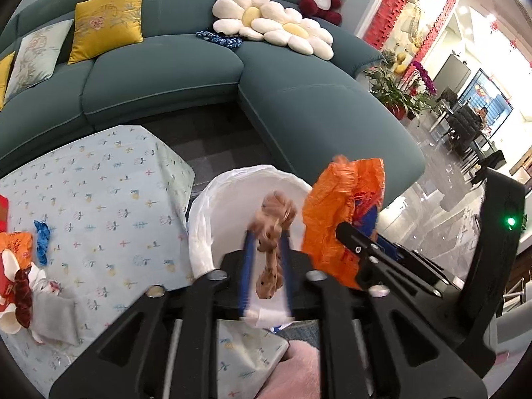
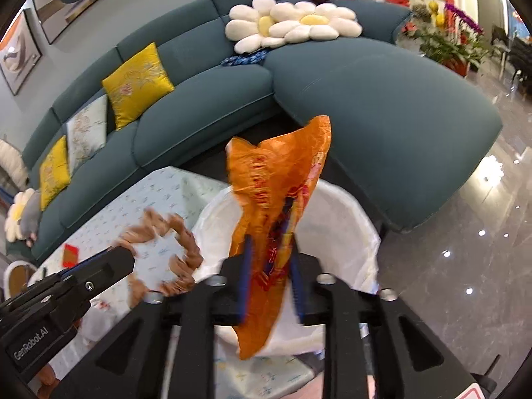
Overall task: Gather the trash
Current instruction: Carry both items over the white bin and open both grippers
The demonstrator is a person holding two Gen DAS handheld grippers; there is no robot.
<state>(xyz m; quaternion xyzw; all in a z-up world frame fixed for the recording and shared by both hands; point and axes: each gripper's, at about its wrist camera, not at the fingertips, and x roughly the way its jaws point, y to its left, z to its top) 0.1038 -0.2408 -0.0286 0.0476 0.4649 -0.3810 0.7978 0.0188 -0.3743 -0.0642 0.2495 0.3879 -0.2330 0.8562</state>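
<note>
Two grippers over our white-lined bin (image 1: 212, 196) | left gripper (image 1: 266, 266) loose around tan scrunchie (image 1: 272, 229) | right gripper (image 2: 271, 266) loose around orange plastic wrapper (image 2: 279, 179) | teal fabric sofa (image 1: 159, 79) behind

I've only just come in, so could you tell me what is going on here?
A person with a gripper in each hand is collecting trash. The left gripper has a brown scrunchie between its fingers, the right gripper an orange wrapper, both over the white-lined bin beside the table. More litter waits there.
</note>
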